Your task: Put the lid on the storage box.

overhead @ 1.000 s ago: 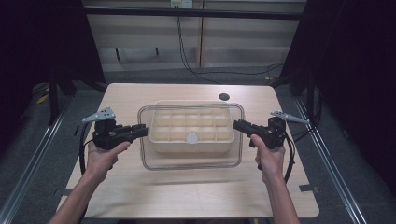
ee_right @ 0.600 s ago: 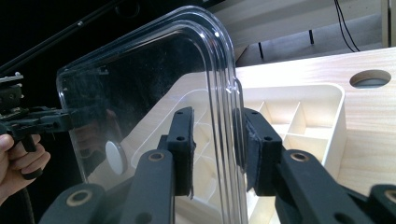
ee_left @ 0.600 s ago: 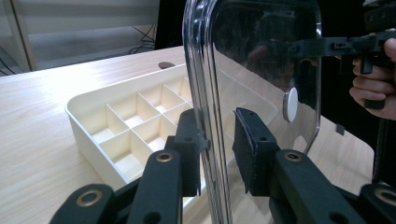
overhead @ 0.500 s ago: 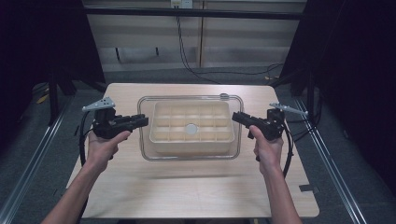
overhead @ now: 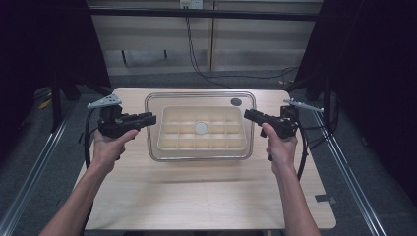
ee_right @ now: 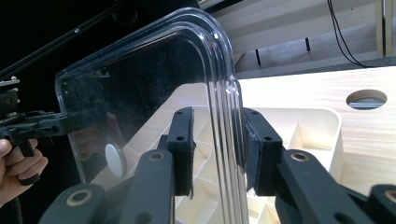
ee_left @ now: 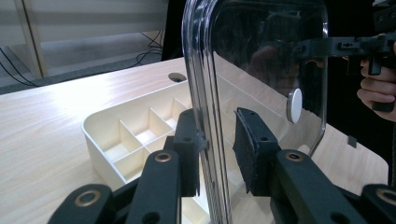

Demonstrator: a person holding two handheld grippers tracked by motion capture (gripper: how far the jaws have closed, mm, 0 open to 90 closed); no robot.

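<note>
Clear lid covers the compartment tray; table front lies free

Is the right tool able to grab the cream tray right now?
Probably not. The right tool is shut on the clear lid, which both tools hold above the cream tray, so it is busy and the lid is in the way.

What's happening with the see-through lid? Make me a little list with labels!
work: lifting a lid off a tray
clear lid: see-through, rounded corners, white round knob in its middle, held above the tray
cream tray: split into small compartments, sits on the wooden table
left gripper: jaws clamp the lid's left edge
right gripper: jaws clamp the lid's right edge
hole in table: round, beyond the tray
</note>
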